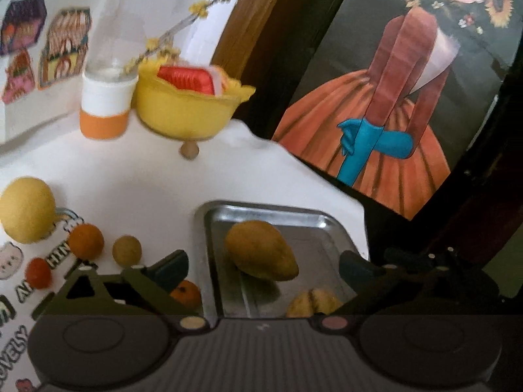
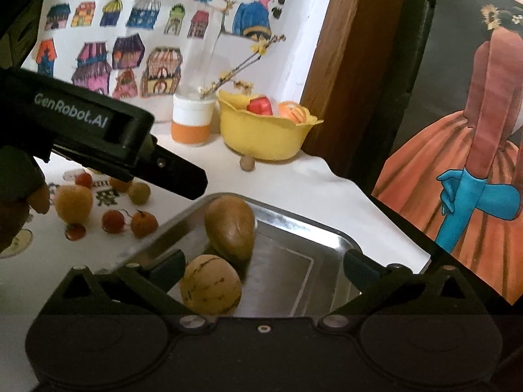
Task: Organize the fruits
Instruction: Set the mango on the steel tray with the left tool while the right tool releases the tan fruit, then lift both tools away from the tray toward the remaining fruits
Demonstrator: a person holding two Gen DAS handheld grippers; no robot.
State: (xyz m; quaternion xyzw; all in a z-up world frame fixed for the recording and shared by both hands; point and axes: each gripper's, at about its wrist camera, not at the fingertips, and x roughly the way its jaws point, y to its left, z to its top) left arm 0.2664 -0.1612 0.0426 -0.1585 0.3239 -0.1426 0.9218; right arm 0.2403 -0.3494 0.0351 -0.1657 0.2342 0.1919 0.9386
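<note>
Both grippers spread wide, holding nothing: left gripper point(image 1: 263, 269) and right gripper point(image 2: 263, 269) hover over the metal tray point(image 2: 330, 233). Tray holds a mango point(image 2: 230, 230) and a round melon point(image 2: 210, 284) at its 7 o'clock, touching. Small loose fruits point(image 1: 85, 241) lie on the bench point(image 1: 137, 176) at tray's 9 o'clock. Likely mid-sorting; next move calls for reaching left and closing on one loose fruit.

We see both fisheye views dim and soft, corners vignetted black, edges bowed, the left view motion-blurred, faint glare on the metal tray point(image 2: 330, 238) and short shadows under its fruit.
</note>
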